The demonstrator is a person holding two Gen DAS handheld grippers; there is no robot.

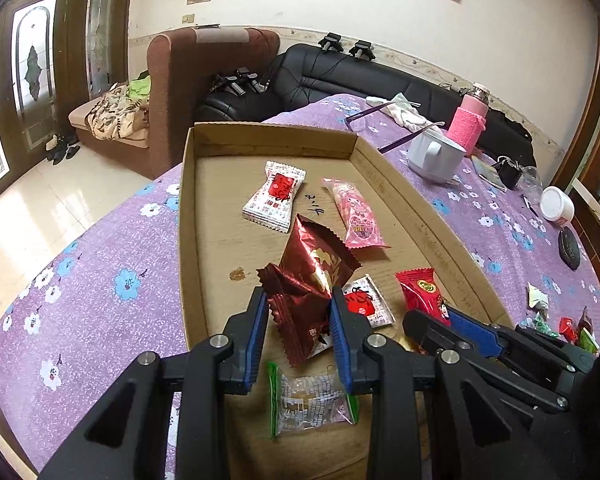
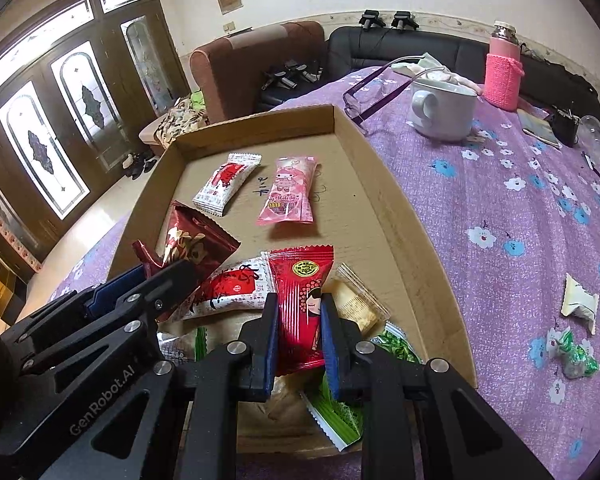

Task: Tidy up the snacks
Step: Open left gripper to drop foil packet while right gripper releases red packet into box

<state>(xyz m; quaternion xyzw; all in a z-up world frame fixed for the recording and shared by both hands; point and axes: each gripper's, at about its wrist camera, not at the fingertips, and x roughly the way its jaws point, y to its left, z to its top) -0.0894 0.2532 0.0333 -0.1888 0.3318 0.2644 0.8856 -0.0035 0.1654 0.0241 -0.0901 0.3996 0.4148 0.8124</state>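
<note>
a shallow brown cardboard tray [image 1: 188, 216] sits on a table under a purple flowered cloth [image 1: 100, 288]. the left gripper [image 1: 299, 300] is clamped on a dark red foil snack packet [image 1: 304, 292], held just over the tray floor. the right gripper [image 2: 299, 304] pinches a bright red snack packet with a cartoon face [image 2: 300, 296] near the tray's close end. a white-and-red candy packet [image 2: 226, 188] and a pink cartoon packet [image 2: 288, 192] lie flat side by side at the far end. a few green wrapped candies [image 2: 572, 356] sit loose on the cloth outside the tray
</note>
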